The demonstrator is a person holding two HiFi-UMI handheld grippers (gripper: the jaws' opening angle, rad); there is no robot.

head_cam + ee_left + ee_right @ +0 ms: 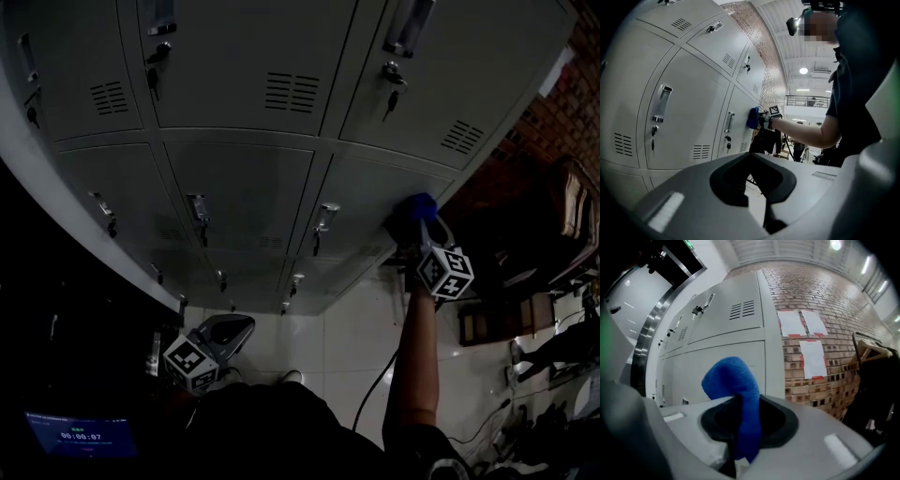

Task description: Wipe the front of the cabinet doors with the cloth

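Note:
A bank of grey locker doors [244, 187] with handles, keys and vents fills the head view. My right gripper [414, 225] is shut on a blue cloth [419, 203] and holds it against the right-hand door of the middle row, near its right edge. In the right gripper view the cloth [736, 390] sticks up from between the jaws, in front of the door [726, 357]. My left gripper [230, 328] hangs low at the left, away from the lockers, jaws together with nothing in them. The left gripper view shows the cloth [753, 118] on the door from the side.
A brick wall [825, 310] with taped papers [812, 357] adjoins the lockers on the right. Dark furniture [553, 234] stands to the right on the tiled floor. A cable [375, 384] runs along the floor. A small lit screen [80, 436] sits at the lower left.

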